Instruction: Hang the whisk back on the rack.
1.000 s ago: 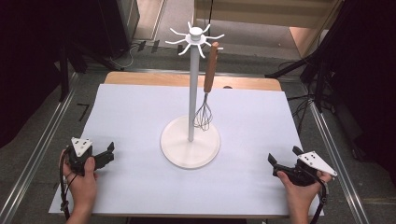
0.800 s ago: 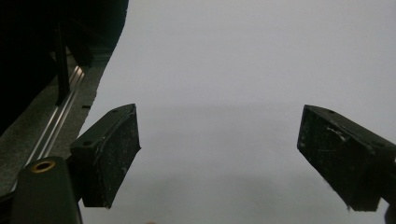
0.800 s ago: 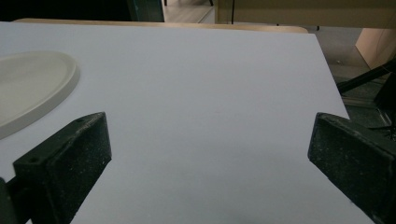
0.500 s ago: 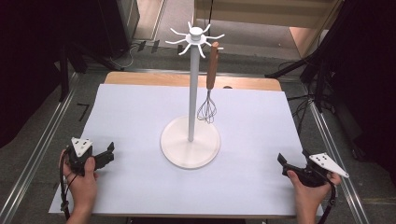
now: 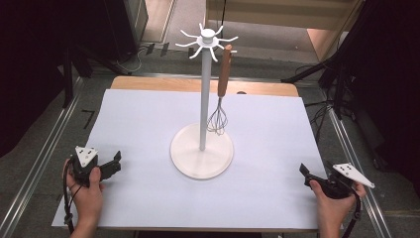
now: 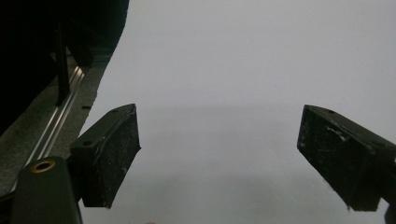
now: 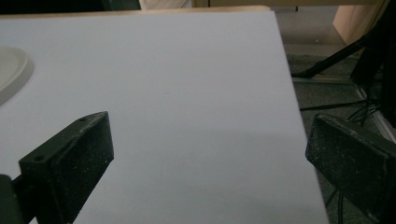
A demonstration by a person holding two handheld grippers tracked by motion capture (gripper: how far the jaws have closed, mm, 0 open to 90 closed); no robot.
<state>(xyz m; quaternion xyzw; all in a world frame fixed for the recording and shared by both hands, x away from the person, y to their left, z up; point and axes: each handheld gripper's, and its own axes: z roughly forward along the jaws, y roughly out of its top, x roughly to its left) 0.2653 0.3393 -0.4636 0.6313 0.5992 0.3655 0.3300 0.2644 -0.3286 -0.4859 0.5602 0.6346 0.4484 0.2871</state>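
A white stand [image 5: 202, 104] with hooks at its top rises from a round base [image 5: 202, 157] in the middle of the table. From one hook hangs a whisk [image 5: 221, 97] with a brown wooden handle, its wire head just above the base. My left gripper [image 5: 117, 162] rests at the table's front left, open, nothing between its jaws [image 6: 219, 158]. My right gripper [image 5: 303, 175] sits at the front right edge, open and empty [image 7: 210, 168]. The base's rim [image 7: 11, 74] shows at the left of the right gripper view.
A white sheet [image 5: 148, 129] covers the wooden table. Metal rails [image 5: 42, 163] run along both sides on the floor. Dark stands and cables [image 5: 341, 94] are off the right side.
My right gripper has drawn back to the right, toward the table's front right edge. The left gripper has stayed put. The whisk has swung slightly on its hook.
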